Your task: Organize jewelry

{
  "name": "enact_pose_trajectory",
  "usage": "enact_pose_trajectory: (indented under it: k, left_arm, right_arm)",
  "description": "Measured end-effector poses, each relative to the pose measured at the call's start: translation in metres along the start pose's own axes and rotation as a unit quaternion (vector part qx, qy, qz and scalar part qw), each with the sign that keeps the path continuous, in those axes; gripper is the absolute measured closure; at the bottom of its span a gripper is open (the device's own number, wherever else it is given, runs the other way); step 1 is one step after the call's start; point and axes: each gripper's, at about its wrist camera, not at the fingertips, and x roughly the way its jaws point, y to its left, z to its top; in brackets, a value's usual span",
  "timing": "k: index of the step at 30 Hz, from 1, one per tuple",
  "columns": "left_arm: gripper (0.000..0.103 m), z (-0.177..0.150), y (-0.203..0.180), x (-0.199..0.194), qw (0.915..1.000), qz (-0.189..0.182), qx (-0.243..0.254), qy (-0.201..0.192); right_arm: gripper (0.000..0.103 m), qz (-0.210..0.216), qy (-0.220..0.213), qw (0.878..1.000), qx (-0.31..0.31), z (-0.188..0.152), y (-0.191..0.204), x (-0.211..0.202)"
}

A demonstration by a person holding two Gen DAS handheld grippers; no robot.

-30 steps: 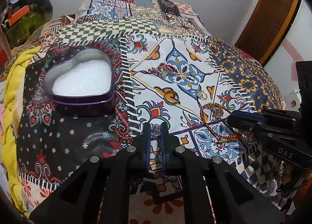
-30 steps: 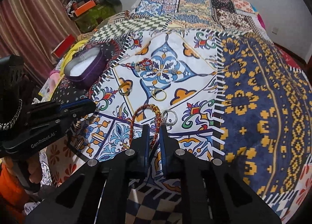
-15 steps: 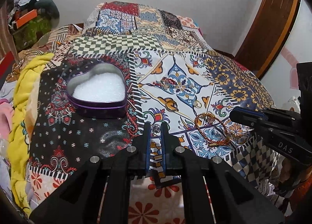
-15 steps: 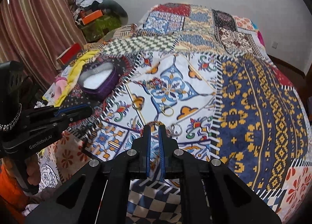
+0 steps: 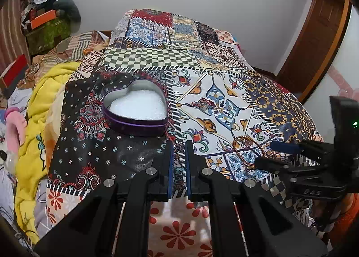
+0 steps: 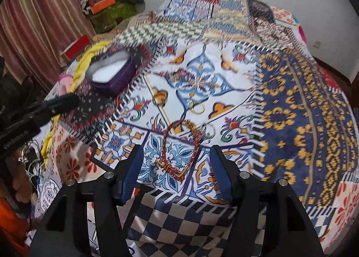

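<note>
Left view: from my left claw, low near the bed's (image 5: 224,59) foot, facing the headboard wall.
Right view: my right claw, alongside, closer.
Shared: patchwork bedspread (image 6: 291,104).

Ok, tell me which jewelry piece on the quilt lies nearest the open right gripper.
The red and gold braided cord bracelet, lying between the right gripper's spread fingers. The silver ring and gold ring lie farther up the quilt.

The right gripper (image 5: 267,154) body bears raised letters reading "DAS".
</note>
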Motion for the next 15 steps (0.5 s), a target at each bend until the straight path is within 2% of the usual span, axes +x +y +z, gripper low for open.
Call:
enact_pose_trajectory:
  k: [4, 8, 11, 13, 15]
  left_arm:
    - [0.095, -0.001, 0.005, -0.002, 1.0, 0.003, -0.006, 0.0]
    - [0.095, -0.002, 0.007, -0.001, 0.9999, 0.007, -0.01, 0.001]
    - [0.095, -0.002, 0.008, 0.0, 0.9999, 0.007, -0.013, 0.002]
    - [0.095, -0.002, 0.007, 0.0, 0.9999, 0.008, -0.014, 0.003]
    - [0.095, -0.002, 0.006, 0.0, 0.9999, 0.008, -0.013, 0.003]
  right_arm:
    - [0.046, 0.012, 0.026, 1.0, 0.002, -0.005, 0.001, 0.019]
    - [0.049, 0.013, 0.011, 1.0, -0.01, -0.009, 0.004, 0.023]
    - [0.072, -0.002, 0.0, 1.0, -0.019, -0.011, 0.006, 0.024]
    - [0.091, -0.001, -0.002, 1.0, -0.011, -0.01, 0.003, 0.024]
    - [0.094, 0.009, 0.0, 1.0, -0.001, -0.008, -0.002, 0.023]
